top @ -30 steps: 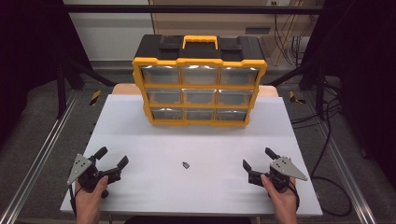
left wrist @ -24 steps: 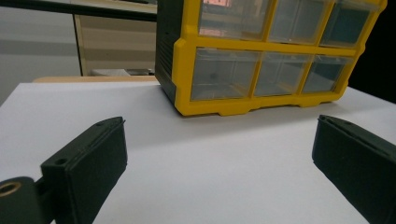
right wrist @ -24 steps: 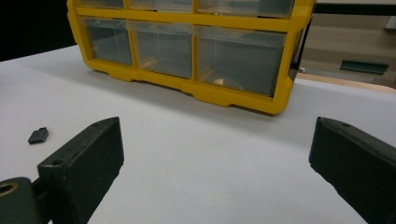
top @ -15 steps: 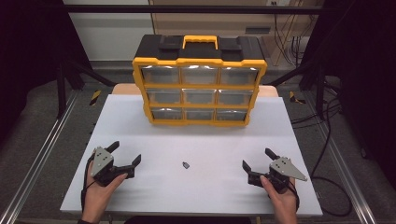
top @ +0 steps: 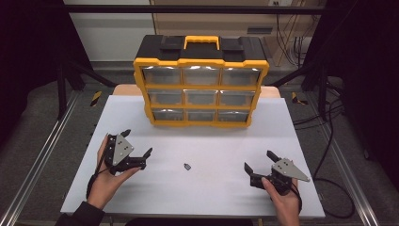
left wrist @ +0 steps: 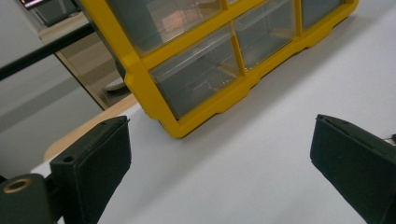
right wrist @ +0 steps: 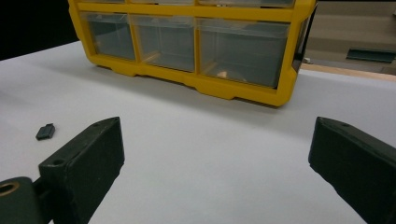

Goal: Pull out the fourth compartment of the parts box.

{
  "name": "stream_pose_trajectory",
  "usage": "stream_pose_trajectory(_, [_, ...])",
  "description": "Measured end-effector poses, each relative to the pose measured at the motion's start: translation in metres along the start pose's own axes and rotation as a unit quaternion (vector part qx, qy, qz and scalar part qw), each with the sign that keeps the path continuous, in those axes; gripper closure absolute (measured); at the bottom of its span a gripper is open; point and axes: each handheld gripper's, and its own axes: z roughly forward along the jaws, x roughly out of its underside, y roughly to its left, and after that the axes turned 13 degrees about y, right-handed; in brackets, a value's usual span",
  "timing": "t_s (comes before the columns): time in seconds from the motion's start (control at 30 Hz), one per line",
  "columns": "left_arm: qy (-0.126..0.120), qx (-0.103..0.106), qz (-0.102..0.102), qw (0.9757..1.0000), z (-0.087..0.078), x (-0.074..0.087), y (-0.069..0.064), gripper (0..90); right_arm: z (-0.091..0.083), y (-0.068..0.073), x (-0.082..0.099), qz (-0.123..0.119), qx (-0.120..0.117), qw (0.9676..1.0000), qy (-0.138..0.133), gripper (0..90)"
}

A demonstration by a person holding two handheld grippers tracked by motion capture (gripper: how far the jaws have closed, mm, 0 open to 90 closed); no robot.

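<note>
While both hands rest low on the white desk (top: 197, 188), my left gripper (top: 136, 148) sits at the left side, jaws spread wide, nothing between them. Its own view looks at the lower left corner of the yellow drawer organizer (top: 201, 82), tilted in frame. My right gripper (top: 260, 165) sits at the right side, jaws also wide apart and empty. Small dark part (top: 187, 166) lies flat on the desk between the 2 grippers, nearer the left one, touching neither. Right gripper view puts that part (right wrist: 45, 131) off to the left of its left jaw. Organizer stands upright at the far edge, 3 rows of 3 clear drawers, black top, yellow handle.
</note>
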Motion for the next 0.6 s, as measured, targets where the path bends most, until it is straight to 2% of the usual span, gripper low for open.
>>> stream_pose_trajectory(0.1, [0.002, -0.006, 0.016, 0.9999, 0.003, -0.008, 0.000, 4.9, -0.002, 0.000, -0.001, 0.010, -0.004, 0.9999, -0.003, 3.2])
stream_pose_trajectory(0.13, [0.004, -0.012, 0.025, 0.9996, 0.004, -0.011, 0.000, 4.9, -0.001, -0.001, 0.000, 0.002, -0.002, 1.0000, -0.004, 3.2])
stream_pose_trajectory(0.3, [0.014, -0.035, 0.072, 0.9967, 0.008, -0.023, 0.002, 5.1, -0.001, 0.000, -0.001, 0.006, -0.001, 1.0000, -0.006, 3.2])
stream_pose_trajectory(0.33, [0.014, -0.035, 0.072, 0.9967, 0.008, -0.023, 0.002, 4.9, -0.001, -0.001, -0.001, 0.005, 0.001, 1.0000, -0.007, 3.3])
stream_pose_trajectory(0.4, [0.015, -0.048, 0.090, 0.9947, 0.009, -0.029, 0.003, 5.2, -0.001, -0.002, -0.001, 0.007, 0.006, 0.9999, -0.009, 3.5])
stream_pose_trajectory(0.43, [0.015, -0.048, 0.090, 0.9947, 0.009, -0.029, 0.003, 5.4, -0.002, -0.002, -0.001, 0.010, 0.005, 0.9999, -0.011, 3.5])
stream_pose_trajectory(0.47, [0.017, -0.060, 0.108, 0.9922, 0.010, -0.032, 0.002, 5.8, -0.002, -0.002, -0.001, 0.009, 0.004, 0.9999, -0.012, 3.5])
stream_pose_trajectory(0.6, [0.018, -0.084, 0.133, 0.9873, 0.012, -0.037, 0.002, 7.2, -0.003, 0.000, -0.002, 0.004, 0.004, 0.9999, -0.012, 3.6])
